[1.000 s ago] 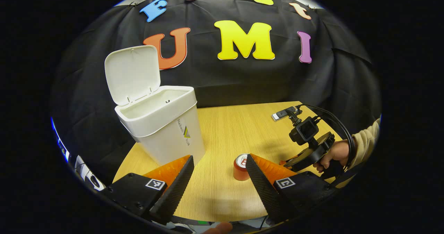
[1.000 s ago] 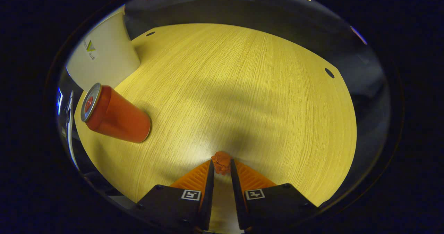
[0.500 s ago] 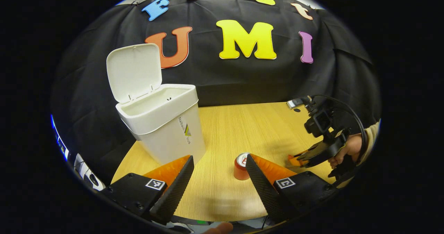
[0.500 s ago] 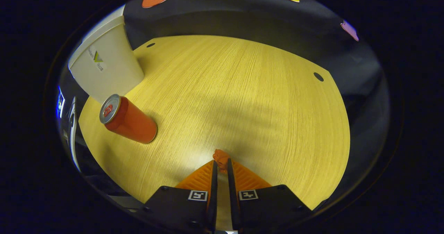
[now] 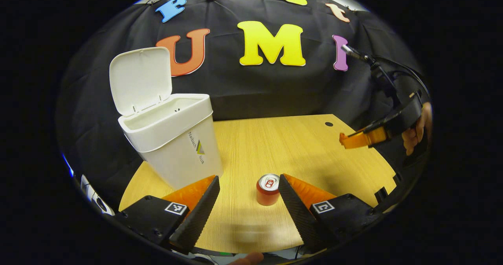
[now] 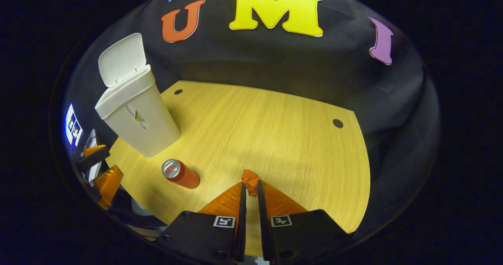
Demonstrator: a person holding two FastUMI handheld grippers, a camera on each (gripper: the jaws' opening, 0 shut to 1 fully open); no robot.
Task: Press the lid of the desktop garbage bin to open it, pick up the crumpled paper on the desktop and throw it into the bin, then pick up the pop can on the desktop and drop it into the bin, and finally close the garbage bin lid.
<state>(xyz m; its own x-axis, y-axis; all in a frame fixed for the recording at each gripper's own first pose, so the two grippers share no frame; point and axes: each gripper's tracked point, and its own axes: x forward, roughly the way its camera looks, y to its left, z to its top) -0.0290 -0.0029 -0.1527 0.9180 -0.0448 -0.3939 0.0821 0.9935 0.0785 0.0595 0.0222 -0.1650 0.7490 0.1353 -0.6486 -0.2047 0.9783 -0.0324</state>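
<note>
- Bin [image 5: 173, 139]: stands on the counter [image 5: 283, 139] at about 10 o'clock in the left gripper view, upright, lid [image 5: 139, 80] raised and tipped back on its hinge. In the right gripper view the bin [image 6: 137, 119] sits at 10 o'clock, lid [image 6: 122, 58] likewise open.
- Can [image 5: 268, 189]: upright on the counter, well apart from the bin, at about 6 o'clock in the left gripper view, just beside the inner edge of the left claw's one finger; contact cannot be confirmed. In the right gripper view the can [image 6: 180, 173] stands near the bin's base, at about 8 o'clock.
- Paper [image 6: 250, 177]: small crumpled wad, pinched at the fingertips of the right claw [image 6: 250, 186], held clear above the counter [image 6: 275, 139].
- Right claw: clenched on the paper, both fingers pressing it. In the left gripper view the right claw [image 5: 355, 140] is raised above the counter's far edge at 3 o'clock, a hand [image 5: 416, 129] on its grip.
- Left claw [image 5: 248, 186]: released, fingers spread wide, grasping nothing, low over the counter's near side.
</note>
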